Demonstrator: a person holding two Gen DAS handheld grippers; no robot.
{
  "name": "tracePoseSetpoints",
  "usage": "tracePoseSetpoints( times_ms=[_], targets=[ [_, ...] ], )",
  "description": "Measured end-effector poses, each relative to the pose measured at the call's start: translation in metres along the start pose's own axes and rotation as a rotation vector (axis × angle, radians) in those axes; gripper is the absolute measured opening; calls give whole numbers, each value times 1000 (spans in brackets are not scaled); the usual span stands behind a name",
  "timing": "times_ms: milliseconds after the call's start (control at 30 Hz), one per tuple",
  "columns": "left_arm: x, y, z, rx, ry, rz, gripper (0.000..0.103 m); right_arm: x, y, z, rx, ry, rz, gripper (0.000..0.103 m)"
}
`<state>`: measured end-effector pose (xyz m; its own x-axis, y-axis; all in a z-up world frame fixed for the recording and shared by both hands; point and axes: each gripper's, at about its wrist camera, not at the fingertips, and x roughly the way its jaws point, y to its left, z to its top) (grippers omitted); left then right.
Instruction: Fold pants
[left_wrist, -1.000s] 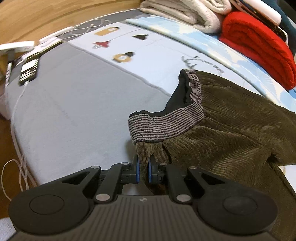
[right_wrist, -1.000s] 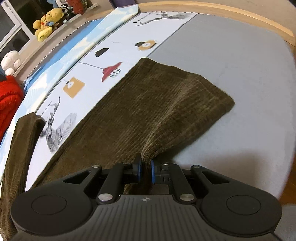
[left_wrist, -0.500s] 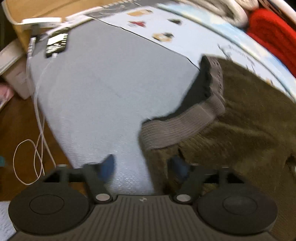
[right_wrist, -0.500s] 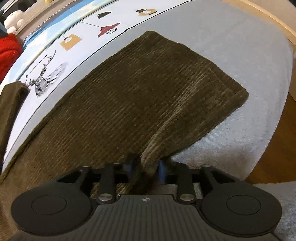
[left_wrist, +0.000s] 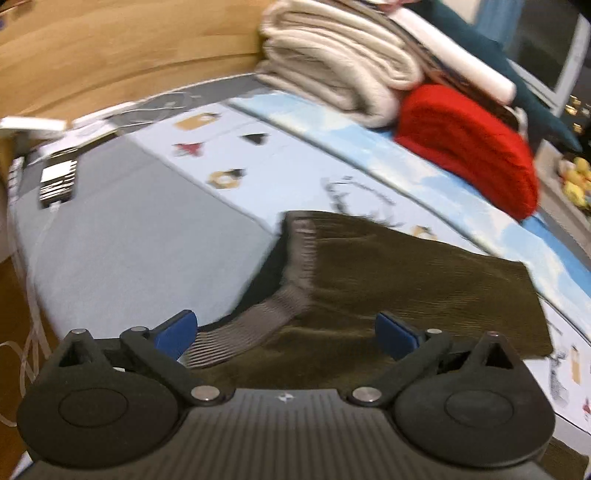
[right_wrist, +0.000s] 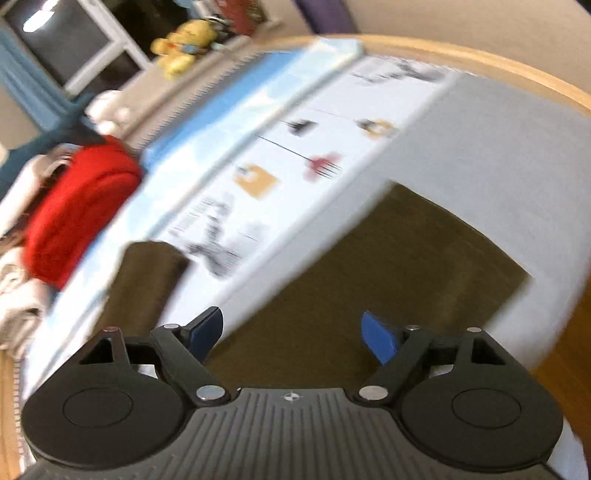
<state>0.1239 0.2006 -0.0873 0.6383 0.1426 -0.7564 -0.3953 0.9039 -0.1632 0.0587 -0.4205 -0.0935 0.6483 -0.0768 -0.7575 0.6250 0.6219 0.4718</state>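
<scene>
Pants released; both grippers now empty.

The pants (left_wrist: 406, 280) lie flat on the bed (left_wrist: 140, 229), waistband (left_wrist: 295, 269) toward the grey side, one leg end (right_wrist: 436, 258) near the bed's edge. A second ago each gripper pinched a fold of the cloth; now the left gripper (left_wrist: 286, 330) and right gripper (right_wrist: 293, 332) stand spread wide above it, holding nothing. Judgement: one lay-down is finished and a fresh grasp is needed. Red blanket (left_wrist: 469, 147) lies well apart.

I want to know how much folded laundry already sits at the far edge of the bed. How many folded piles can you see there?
2: a cream blanket stacked by the wooden headboard, and a red blanket right beside it. More may be hidden behind them.
</scene>
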Motion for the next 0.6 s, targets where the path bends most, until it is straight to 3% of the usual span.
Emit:
tracePoseSetpoints(
  times_ms=[200, 367, 433, 600],
  targets=[
    [58, -21, 8, -39, 55, -5, 103, 65, 55, 32, -46, 44, 82, 86],
    [103, -12, 3, -73, 49, -24, 103, 162, 103, 38, -75, 140, 87, 86],
    [121, -7, -3, -69, 46, -2, 103, 205, 117, 39, -56, 175, 74, 86],
    [162, 8, 1, -134, 143, 78, 103, 292, 137, 34, -2, 234, 26, 86]
  ],
)
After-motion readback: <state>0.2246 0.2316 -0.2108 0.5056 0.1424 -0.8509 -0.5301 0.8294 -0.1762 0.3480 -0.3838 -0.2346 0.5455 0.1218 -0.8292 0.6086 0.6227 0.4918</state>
